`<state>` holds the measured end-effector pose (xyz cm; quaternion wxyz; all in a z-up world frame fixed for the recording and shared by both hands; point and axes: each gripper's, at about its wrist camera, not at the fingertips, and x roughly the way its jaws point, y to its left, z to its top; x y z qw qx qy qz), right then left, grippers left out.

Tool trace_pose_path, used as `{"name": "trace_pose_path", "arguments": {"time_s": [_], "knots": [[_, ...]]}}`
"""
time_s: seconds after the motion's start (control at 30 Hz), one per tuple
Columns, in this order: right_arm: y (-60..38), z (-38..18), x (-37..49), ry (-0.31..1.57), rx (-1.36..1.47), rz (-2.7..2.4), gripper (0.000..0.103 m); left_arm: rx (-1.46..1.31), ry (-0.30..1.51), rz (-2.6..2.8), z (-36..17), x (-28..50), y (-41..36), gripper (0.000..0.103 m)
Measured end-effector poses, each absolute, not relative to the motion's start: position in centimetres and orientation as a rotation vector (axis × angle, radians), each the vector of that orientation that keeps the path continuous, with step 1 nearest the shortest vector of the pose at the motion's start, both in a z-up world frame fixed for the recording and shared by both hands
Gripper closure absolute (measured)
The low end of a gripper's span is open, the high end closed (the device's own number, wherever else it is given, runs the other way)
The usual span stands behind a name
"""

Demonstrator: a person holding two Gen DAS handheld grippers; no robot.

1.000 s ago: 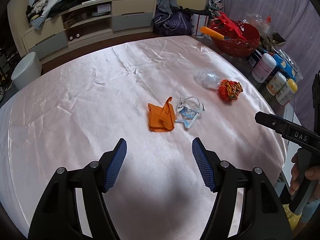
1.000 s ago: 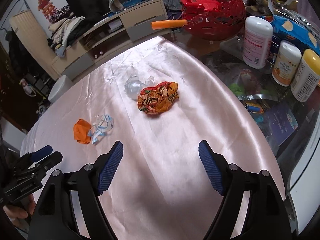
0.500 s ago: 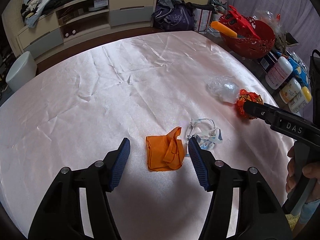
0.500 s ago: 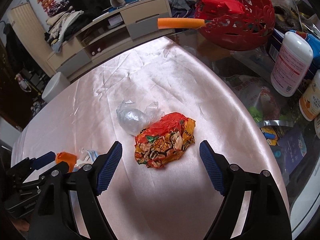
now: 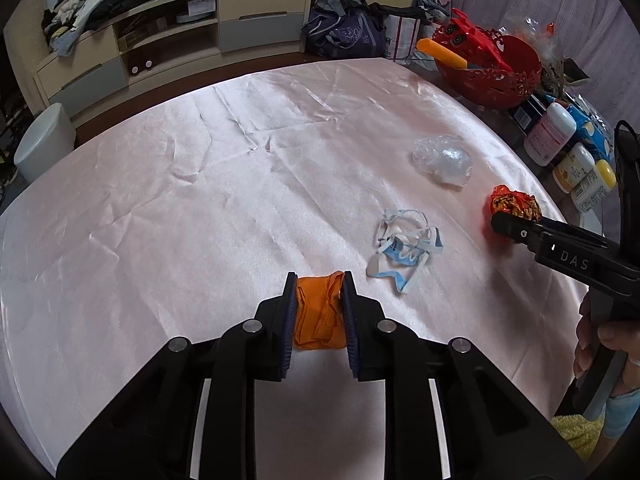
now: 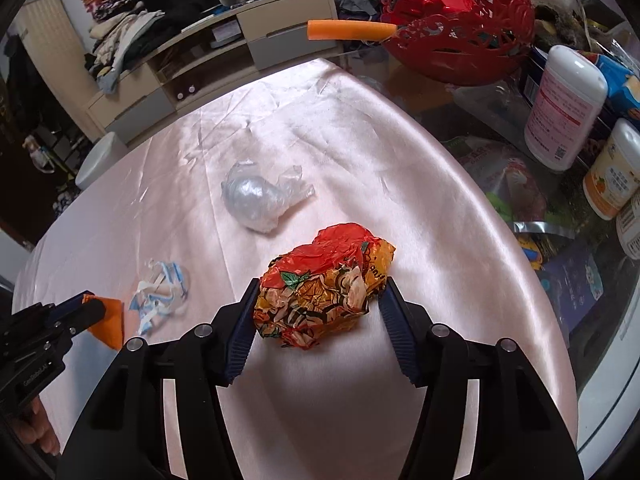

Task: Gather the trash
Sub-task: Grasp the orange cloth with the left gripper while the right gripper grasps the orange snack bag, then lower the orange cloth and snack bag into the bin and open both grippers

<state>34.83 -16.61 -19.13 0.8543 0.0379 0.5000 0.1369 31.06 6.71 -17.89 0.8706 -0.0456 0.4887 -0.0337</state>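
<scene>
On the pink tabletop (image 5: 200,200), at six o'clock: left tongs (image 5: 319,300), lately spread, now clenched on orange scrap (image 5: 318,312); right tongs (image 6: 318,312) now pinching crumpled snack wrapper (image 6: 320,292) at both sides; two pieces secured, clear plastic (image 6: 256,200) and torn label (image 5: 404,248) remaining.

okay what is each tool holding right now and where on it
The left tool pinches the crumpled orange wrapper across its middle. The right tool brackets the red-orange snack bag by its sides; a firm grip cannot be told.
</scene>
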Motion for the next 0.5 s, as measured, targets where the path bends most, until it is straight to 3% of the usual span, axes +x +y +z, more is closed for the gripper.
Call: {"name": "trace_pose_path", "arguments": {"time_s": [0.17, 0.5], "knots": [[-17.0, -18.6, 30.6, 1.067, 0.084, 0.300, 0.043, -0.104, 0.999, -0.088, -16.3, 27.4, 6.6, 0.091], [-17.7, -15.8, 21.6, 1.034, 0.092, 0.330, 0.043, -0.101, 0.952, -0.147, -13.5, 18.5, 4.1, 0.091]]}}
